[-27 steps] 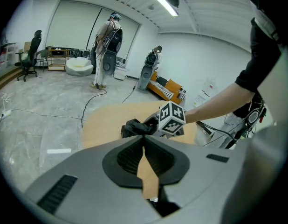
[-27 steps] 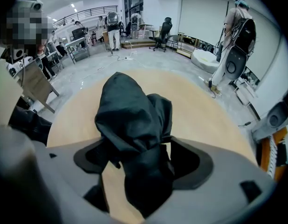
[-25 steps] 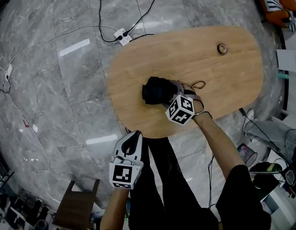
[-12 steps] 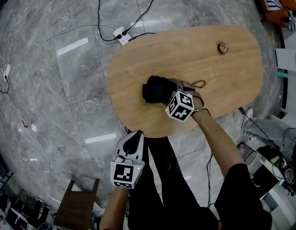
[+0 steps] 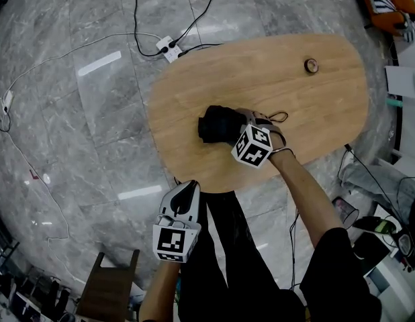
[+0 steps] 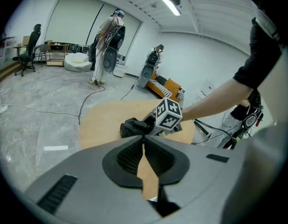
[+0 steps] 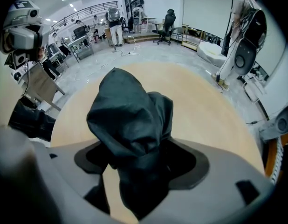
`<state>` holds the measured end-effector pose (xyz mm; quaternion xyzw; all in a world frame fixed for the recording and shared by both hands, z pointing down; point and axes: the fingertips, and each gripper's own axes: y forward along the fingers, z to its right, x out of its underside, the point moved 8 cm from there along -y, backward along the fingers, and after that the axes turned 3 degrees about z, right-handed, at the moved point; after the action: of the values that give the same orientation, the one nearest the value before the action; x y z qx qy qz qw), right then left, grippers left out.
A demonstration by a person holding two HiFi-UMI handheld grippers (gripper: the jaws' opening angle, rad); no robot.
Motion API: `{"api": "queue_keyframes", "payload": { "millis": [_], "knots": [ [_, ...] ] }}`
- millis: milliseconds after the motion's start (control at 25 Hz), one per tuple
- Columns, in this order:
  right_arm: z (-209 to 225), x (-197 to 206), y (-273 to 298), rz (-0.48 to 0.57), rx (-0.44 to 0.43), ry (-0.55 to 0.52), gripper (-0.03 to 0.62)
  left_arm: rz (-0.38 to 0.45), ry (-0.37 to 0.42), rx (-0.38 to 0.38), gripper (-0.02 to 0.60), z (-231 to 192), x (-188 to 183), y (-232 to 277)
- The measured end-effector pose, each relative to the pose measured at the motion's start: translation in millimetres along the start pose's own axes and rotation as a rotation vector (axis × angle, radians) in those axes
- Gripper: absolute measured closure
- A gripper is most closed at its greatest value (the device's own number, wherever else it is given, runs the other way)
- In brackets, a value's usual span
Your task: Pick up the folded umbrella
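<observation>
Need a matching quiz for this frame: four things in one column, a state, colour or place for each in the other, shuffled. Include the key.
Things:
1. left gripper
2. right gripper
3. folded umbrella
4. power strip

Descriptions:
A. white, lying on the floor
B. black
C. jaws together, nothing between them
D. jaws closed on a thing

Pairs: 1-C, 2-D, 3-B, 4-A
</observation>
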<state>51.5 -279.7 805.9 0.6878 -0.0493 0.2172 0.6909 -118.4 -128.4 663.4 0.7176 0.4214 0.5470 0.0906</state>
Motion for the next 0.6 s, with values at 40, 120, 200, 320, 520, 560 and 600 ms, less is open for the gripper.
{"api": "queue_keyframes", "payload": {
  "millis": [40, 120, 200, 320, 520, 560, 600],
  "knots": [
    [-0.3, 0.0, 0.0, -0.004, 0.001, 0.0, 0.227, 0.0, 0.001, 0.0, 0.557, -0.9, -0.9, 0.2],
    [-0.9, -1.4, 0.4, -0.014, 0.002, 0.0, 0.233, 0.001, 0.003, -0.001, 0.557, -3.2, -2.8, 0.2],
    [-1.9, -3.1, 0.9, -0.023, 0.0, -0.004, 0.244, 0.001, 0.003, -0.003, 0.557, -5.0, -4.6, -0.1],
    [-2.4, -3.3, 0.7, -0.03, -0.001, -0.015, 0.262, 0.001, 0.007, -0.003, 0.557, -5.2, -6.6, 0.9],
    [-4.8, -3.6, -0.6, -0.056, -0.012, -0.044, 0.308, -0.003, 0.015, -0.001, 0.557, -4.0, -9.5, 1.0],
    [-5.8, -3.4, -0.5, -0.06, -0.014, -0.047, 0.318, -0.003, 0.017, -0.001, 0.557, -3.8, -9.8, 0.7],
    [-6.8, -3.1, -0.5, -0.064, -0.015, -0.048, 0.325, -0.003, 0.019, -0.001, 0.557, -3.7, -10.2, 0.6]
  ]
}}
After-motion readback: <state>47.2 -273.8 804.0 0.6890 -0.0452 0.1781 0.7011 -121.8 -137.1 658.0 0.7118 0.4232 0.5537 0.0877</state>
